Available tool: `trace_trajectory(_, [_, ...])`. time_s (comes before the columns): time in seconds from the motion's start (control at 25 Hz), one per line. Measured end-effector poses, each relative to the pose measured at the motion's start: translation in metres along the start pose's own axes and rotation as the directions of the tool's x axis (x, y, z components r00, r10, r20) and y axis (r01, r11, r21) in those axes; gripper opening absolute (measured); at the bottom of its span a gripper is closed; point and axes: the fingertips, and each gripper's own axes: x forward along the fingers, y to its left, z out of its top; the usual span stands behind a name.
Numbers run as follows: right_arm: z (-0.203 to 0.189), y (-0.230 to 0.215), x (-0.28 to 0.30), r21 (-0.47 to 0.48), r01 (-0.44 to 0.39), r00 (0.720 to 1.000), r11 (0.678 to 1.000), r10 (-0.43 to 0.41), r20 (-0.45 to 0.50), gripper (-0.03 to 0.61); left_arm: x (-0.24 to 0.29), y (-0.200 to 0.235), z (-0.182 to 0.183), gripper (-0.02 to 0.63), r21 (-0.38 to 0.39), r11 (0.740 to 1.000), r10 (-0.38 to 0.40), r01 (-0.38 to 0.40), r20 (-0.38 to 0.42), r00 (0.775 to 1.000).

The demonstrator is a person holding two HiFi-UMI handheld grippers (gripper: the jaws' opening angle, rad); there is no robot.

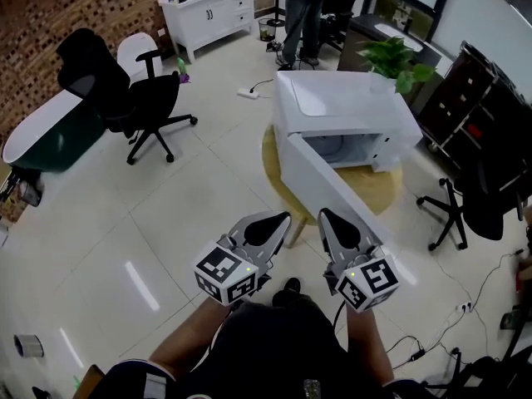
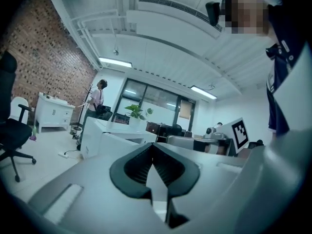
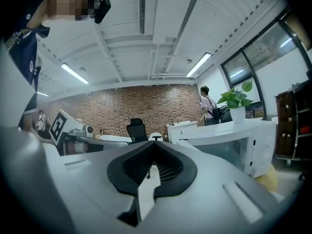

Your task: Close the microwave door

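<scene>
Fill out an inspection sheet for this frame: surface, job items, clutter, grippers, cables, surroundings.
Surface: round wooden table, mostly covered by the microwave.
Job's things: white microwave on the table; its door is swung wide open toward the person.
Clutter: potted plant behind the microwave.
Grippers: left gripper and right gripper are held low near the door. Jaws are together with nothing between them, and neither seems to touch the door.
Cables: power strip with its cord on the floor beyond the table; loose cables on the floor at right.
Surroundings: black office chair, white cabinet, brick wall, standing person.
</scene>
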Motion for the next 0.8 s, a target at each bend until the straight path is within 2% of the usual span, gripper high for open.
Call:
trace_trajectory(0.2, [0.003,-0.035,-0.026,0.005,0.095,0.995,0.995,-0.095,0.008,0.002,0.039,-0.018,0.001,0.003,0.013,0.996,-0.088,0.088,-0.019,0.996])
trace_trajectory(0.44, [-0.007,-0.063,-0.055,0.022,0.194,0.981,0.981,-0.194,-0.006,0.002,0.073,-0.038,-0.009,0.004,0.018,0.983,-0.183,0.184,-0.064,0.981])
trace_trajectory(0.8, [-0.038,-0.078,-0.069,0.056,0.274,0.961,0.960,-0.272,-0.055,0.002,0.095,-0.047,-0.027,0.003,0.006,0.967,-0.254,0.257,-0.124,0.959])
